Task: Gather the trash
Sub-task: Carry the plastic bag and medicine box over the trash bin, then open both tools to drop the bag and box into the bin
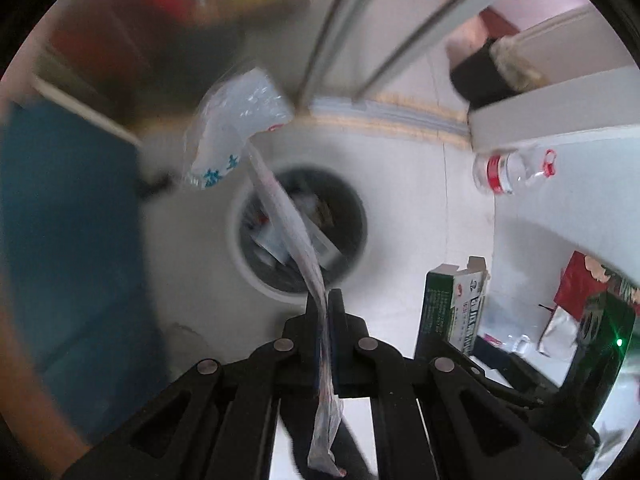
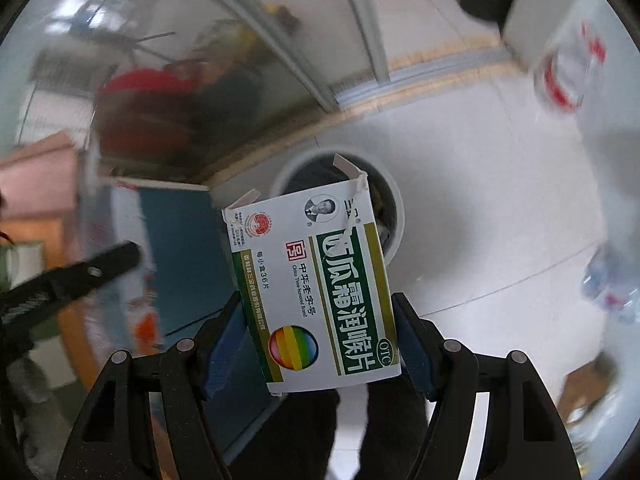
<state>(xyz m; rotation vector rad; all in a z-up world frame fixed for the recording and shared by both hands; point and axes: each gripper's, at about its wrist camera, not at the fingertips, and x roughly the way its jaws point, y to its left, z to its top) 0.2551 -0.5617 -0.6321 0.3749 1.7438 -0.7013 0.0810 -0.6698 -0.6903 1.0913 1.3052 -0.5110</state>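
My left gripper (image 1: pixel 323 300) is shut on a clear plastic wrapper (image 1: pixel 240 120) with blue print, which hangs out over a round white trash bin (image 1: pixel 244 256) on the floor; the bin holds several scraps. My right gripper (image 2: pixel 318 308) is shut on a white and green medicine box (image 2: pixel 316 292) with torn open flaps, held above the same bin (image 2: pixel 396 208). The box (image 1: pixel 454 308) also shows at the right in the left wrist view. The left gripper's finger (image 2: pixel 92 268) shows at the left in the right wrist view.
A clear bottle with a red label (image 1: pixel 508 168) lies on the white table edge (image 1: pixel 540 120) at the right. A red bag (image 1: pixel 580 288) and foil wrappers lie further right. A blue panel (image 1: pixel 68 240) stands left of the bin. Sliding door rails (image 1: pixel 384 116) run behind it.
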